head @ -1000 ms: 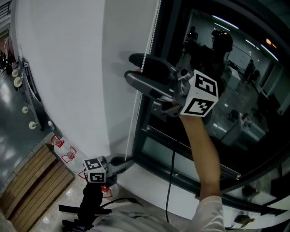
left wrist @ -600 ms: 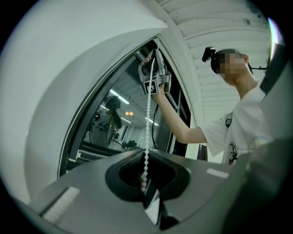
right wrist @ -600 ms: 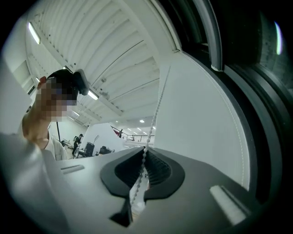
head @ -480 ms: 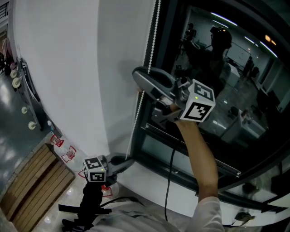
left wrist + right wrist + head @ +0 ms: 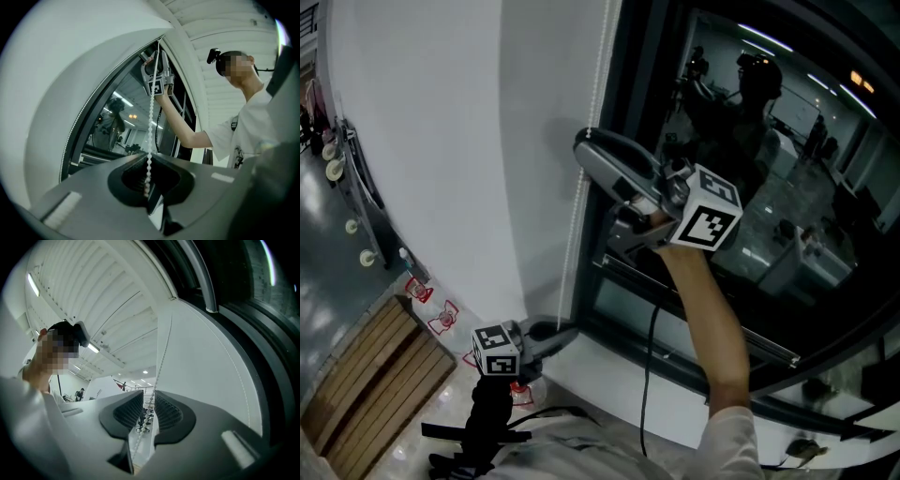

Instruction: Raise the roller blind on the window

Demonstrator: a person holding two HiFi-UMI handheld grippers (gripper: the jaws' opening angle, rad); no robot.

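Blind's bead chain (image 5: 573,253) hangs in a near-straight line down the seam where a broad white panel (image 5: 431,150) meets the dark window frame (image 5: 630,178). It lies just off the panel's right edge. Cannot tell whether that panel is blind cloth or wall. Right of the frame the glass (image 5: 787,216) is uncovered, dark, and reflects the room. Right gripper (image 5: 585,150) is up high on the chain, its forearm (image 5: 712,319) reaching up from below. In the right gripper view (image 5: 149,401) the jaws stand a narrow slot apart and have just been opening. The chain (image 5: 161,357) runs up through the slot without the ribbed pads (image 5: 127,412) pressing on it. Left gripper (image 5: 566,330) is low, just above the white sill (image 5: 609,380), well apart from the right one. In the left gripper view (image 5: 149,157) its jaws are pressed together on the chain (image 5: 150,117), which rises taut from the pinch toward the other gripper. Between the two grips the chain is bare and unobstructed. Room is tight sideways, with the panel directly left and the frame's edge directly right. A black cable (image 5: 649,384) dangles in front of the sill below the right arm. Wooden slats (image 5: 366,375) lie on the floor far below at the left.
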